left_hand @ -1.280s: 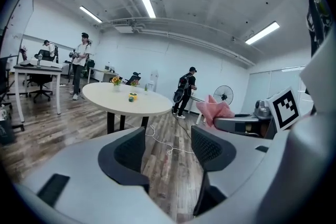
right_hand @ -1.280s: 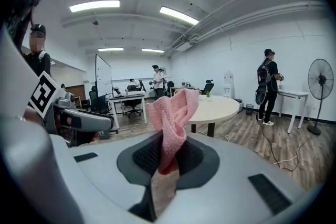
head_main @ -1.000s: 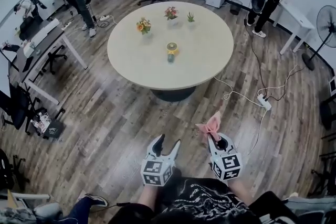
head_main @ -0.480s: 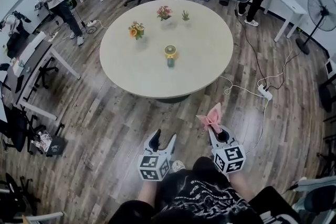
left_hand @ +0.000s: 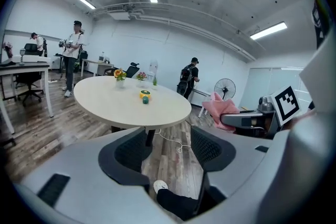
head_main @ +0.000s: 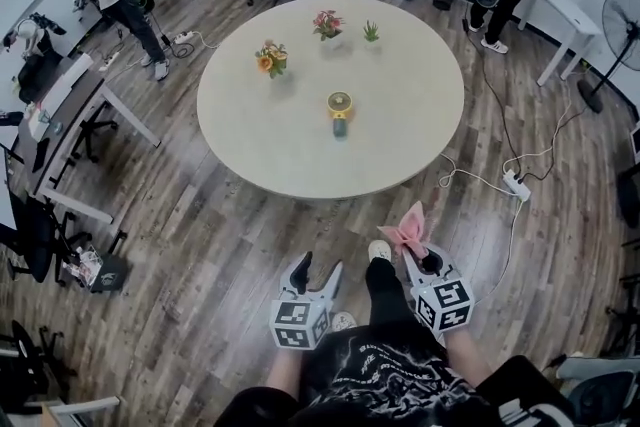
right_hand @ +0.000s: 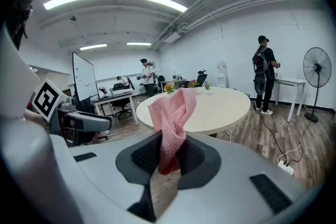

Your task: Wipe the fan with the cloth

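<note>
Looking down on a wood-plank floor (head_main: 200,225) in an open office, w/ a big round pale desk (head_main: 400,115) near mid-room. On the desk: small yellow fan (head_main: 339,103) standing upright close to the centre, orange flowers (head_main: 271,58) to its left, pink flowers (head_main: 327,23) and a little green plant (head_main: 371,32) toward the far rim. All well apart from each other, and the desk's near half is bare.

Desk edge nearest the wearer is a smooth curve, w/ a broad strip of floor between it and both tools. Right of the desk a white cable runs across the floor to a power strip (head_main: 517,185). A pedestal fan (head_main: 620,25) stands at the far right by a white side desk. Long desks (head_main: 70,105) and chairs line the left wall. Other people stand at the back left and back right, well clear.

Left hand-held gripper (head_main: 318,265) is held low and well short of the desk; its jaws are spread wide, w/ nothing between them but floor and a shoe. Right hand-held gripper (head_main: 416,260), just beside it, has its jaws closed on the lower end of a pink cloth (head_main: 405,230); the rest of the cloth sticks up past the tips in a loose twist. The cloth touches nothing else and is well apart from the small yellow fan.
</note>
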`<state>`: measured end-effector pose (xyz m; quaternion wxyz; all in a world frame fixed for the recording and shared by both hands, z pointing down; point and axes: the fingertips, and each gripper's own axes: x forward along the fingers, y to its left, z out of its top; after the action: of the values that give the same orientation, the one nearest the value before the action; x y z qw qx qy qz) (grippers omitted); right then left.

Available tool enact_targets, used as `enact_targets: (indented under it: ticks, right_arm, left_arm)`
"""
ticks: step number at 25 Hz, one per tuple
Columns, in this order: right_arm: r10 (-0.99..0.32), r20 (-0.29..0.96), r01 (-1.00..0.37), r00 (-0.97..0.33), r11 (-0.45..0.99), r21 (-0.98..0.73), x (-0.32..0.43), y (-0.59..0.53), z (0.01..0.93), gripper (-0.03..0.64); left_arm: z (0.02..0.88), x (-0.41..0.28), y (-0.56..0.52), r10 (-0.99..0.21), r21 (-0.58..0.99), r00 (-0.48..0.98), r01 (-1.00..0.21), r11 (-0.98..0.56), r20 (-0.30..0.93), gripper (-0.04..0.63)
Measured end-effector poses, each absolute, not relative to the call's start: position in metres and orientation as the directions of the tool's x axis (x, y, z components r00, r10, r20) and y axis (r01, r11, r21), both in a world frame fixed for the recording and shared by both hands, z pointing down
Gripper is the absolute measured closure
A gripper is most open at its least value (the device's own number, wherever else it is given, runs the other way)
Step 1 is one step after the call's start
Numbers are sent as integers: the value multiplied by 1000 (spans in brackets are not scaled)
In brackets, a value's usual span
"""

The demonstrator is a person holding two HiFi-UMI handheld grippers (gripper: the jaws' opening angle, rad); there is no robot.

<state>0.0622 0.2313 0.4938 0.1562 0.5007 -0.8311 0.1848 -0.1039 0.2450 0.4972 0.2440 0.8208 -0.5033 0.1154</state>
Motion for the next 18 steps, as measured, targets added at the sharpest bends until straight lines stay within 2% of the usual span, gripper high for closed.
enact_targets:
  ticks: [4, 12, 18]
  right_arm:
    - [-768, 433, -877, -472, 457, -146, 63, 181, 494, 549]
    - [-678, 467, -790, -568, 608, -79, 63, 63, 498, 549]
    - [-596, 493, -720, -634, 687, -96, 69, -16, 501, 551]
  left_arm:
    - [500, -105, 208, -783, 274, 429, -901, -336, 450, 305]
    - [503, -97, 104, -808, 217, 326, -944, -250, 491, 304]
    - [512, -78, 33, -807, 109, 256, -966, -234, 532, 304]
